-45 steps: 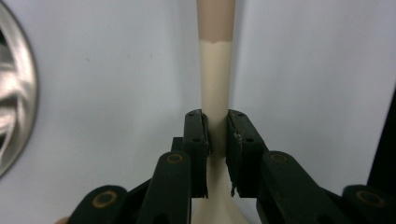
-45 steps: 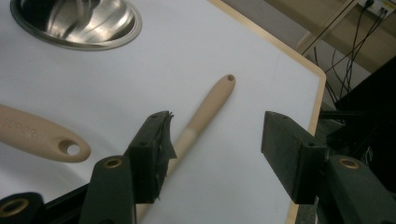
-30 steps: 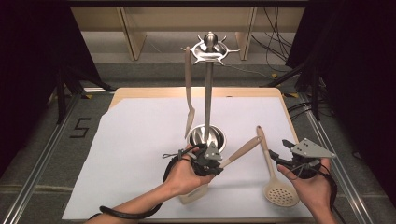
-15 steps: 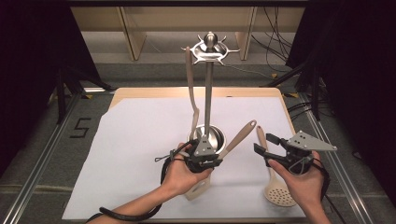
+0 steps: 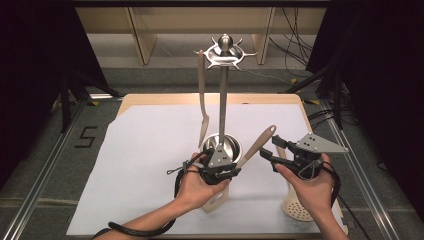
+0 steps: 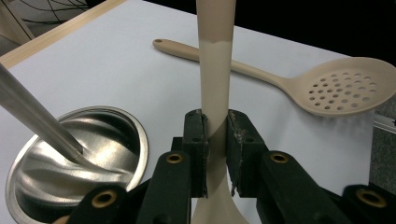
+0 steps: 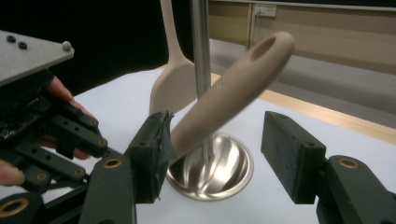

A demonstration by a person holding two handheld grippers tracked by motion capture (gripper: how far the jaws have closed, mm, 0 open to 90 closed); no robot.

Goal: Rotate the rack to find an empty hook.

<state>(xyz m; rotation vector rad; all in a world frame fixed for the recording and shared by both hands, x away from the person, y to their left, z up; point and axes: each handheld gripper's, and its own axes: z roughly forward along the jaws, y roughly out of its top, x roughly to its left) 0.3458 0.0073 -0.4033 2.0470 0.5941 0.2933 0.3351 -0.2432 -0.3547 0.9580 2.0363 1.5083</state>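
Observation:
My left gripper (image 5: 218, 172) is shut on the neck of a beige turner (image 6: 214, 60), just above its head. The turner's handle (image 5: 260, 142) slants up and to the right. My right gripper (image 5: 270, 148) stands open around that handle (image 7: 232, 95); its jaws have just been closing. The left pad (image 7: 155, 140) is at the handle and the right pad (image 7: 289, 154) is well clear. A steel utensil stand (image 5: 223, 90) rises from its round base (image 6: 116, 135). A beige spatula (image 5: 202, 100) hangs from one hook.
A beige skimmer spoon (image 6: 343, 86) lies flat on the white sheet (image 5: 145, 160) at the right, under my right hand (image 5: 310, 187). The wooden table edge (image 5: 210, 98) runs along the back. Dark drapes flank both sides.
My right gripper has risen from beside the skimmer and moved left, up to the turner's handle. The left gripper has stayed put, with the handle tipped a little higher.

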